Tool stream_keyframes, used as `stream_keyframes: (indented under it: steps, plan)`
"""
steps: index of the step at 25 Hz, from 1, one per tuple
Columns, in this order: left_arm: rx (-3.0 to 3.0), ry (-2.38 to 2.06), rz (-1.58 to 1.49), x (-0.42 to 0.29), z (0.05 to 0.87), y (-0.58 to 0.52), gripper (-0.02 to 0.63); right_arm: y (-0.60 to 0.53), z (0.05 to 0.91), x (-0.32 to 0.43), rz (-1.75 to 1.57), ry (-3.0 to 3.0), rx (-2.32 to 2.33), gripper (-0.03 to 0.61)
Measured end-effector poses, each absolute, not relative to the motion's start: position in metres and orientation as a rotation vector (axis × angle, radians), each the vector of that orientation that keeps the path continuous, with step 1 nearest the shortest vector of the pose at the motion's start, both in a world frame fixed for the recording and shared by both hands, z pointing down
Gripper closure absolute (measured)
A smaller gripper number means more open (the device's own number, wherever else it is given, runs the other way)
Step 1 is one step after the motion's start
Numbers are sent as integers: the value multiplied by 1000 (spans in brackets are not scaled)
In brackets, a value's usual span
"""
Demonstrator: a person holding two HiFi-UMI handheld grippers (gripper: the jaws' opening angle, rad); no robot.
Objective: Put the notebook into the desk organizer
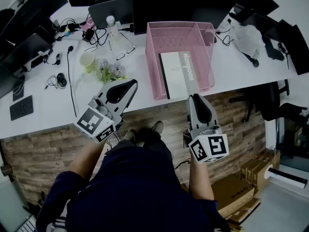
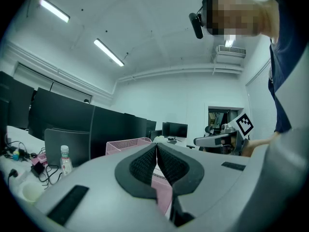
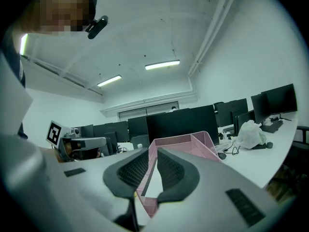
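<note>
The long white desk [image 1: 43, 120] ran across the upper half of the head view. On it, upper centre, stood the pink wire-mesh desk organizer [image 1: 150, 57], its open tray facing up so that flat things could be laid in. The white and grey notebook [image 1: 176, 74] lay flat on the tray's floor, along its right side, touched by neither tool; the task looked done.

Below it, at the desk's front edge, the left gripper [image 1: 131, 84] pointed up-right with its pads pressed together on nothing. The right gripper [image 1: 192, 97], just under the organizer's near corner, had its jaws a slim gap apart and empty, probably because nothing was left to carry.
</note>
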State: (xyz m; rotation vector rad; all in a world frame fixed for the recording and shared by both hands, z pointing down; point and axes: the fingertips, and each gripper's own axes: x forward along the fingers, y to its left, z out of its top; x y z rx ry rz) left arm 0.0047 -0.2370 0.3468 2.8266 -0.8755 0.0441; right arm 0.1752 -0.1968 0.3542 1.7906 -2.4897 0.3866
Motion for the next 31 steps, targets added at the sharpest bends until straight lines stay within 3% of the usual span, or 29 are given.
stream_keyframes:
  steps: [13, 31]
  plan:
    - [2822, -869, 49, 6, 350, -247, 586, -205, 357, 177, 399, -2485, 1807, 572]
    - [2812, -871, 58, 13, 356, -263, 586, -220, 365, 184, 324, -2443, 1763, 574]
